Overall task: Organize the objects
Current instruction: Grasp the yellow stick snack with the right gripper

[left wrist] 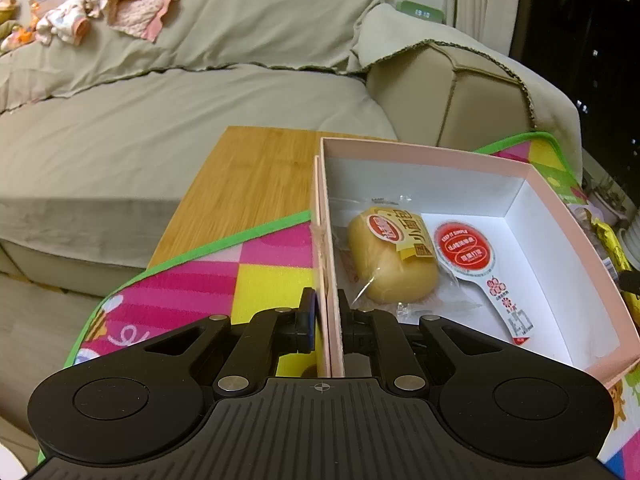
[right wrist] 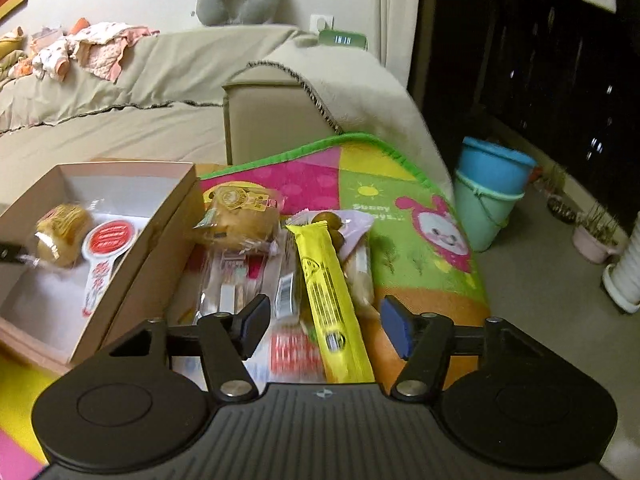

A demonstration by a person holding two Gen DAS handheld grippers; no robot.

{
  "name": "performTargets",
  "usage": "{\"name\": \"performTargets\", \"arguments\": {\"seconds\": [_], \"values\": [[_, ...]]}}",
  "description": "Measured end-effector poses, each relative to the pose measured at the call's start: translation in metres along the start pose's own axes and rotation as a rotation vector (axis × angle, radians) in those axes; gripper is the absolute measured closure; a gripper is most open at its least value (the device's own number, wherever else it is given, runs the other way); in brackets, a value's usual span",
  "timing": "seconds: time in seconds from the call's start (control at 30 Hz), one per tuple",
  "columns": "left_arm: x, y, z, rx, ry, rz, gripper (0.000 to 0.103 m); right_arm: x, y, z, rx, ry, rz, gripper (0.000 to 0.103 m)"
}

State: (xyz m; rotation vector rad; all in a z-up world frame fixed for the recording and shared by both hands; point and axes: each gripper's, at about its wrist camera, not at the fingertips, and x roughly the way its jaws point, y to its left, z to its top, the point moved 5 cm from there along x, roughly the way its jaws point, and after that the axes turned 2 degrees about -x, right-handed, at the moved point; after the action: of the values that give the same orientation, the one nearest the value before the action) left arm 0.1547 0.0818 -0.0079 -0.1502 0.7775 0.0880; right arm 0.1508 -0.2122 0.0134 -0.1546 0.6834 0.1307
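A pink open box (left wrist: 560, 204) sits on a colourful mat. My left gripper (left wrist: 326, 322) is shut on the box's left wall. Inside lie a wrapped yellow bun (left wrist: 388, 272) and a white packet with a red round label (left wrist: 466, 250). In the right wrist view the box (right wrist: 160, 236) is at the left, with the bun (right wrist: 62, 232) and the packet (right wrist: 108, 240) in it. My right gripper (right wrist: 324, 324) is open above a long yellow wrapped snack (right wrist: 332, 292). Beside it lie another wrapped bun (right wrist: 240, 216), clear-wrapped snacks (right wrist: 228, 280) and a purple packet (right wrist: 352, 224).
The mat (right wrist: 424, 216) covers a wooden table (left wrist: 248, 184) pushed against a beige sofa (left wrist: 160, 120) with clothes (left wrist: 116, 8) on its back. Stacked blue and green buckets (right wrist: 488, 196) and plant pots (right wrist: 596, 236) stand on the floor at the right.
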Motion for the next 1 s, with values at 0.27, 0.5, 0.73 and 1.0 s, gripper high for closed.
{"name": "performTargets", "arguments": {"seconds": [0.27, 0.5, 0.73, 1.0], "values": [[-0.002, 0.001, -0.001, 0.001, -0.001, 0.001, 0.092, 0.015, -0.003, -0.006, 0.061, 0.081, 0.071, 0.079], [-0.003, 0.0, -0.001, -0.004, -0.001, -0.004, 0.092, -0.021, -0.003, -0.037, 0.1, 0.159, 0.128, 0.081], [-0.003, 0.0, 0.0, -0.007, -0.001, -0.005, 0.092, -0.052, 0.005, -0.068, 0.103, 0.213, 0.157, 0.08], [-0.003, 0.0, 0.0, -0.007, 0.0, -0.006, 0.092, -0.048, 0.019, -0.068, 0.02, 0.192, 0.118, 0.077]]}}
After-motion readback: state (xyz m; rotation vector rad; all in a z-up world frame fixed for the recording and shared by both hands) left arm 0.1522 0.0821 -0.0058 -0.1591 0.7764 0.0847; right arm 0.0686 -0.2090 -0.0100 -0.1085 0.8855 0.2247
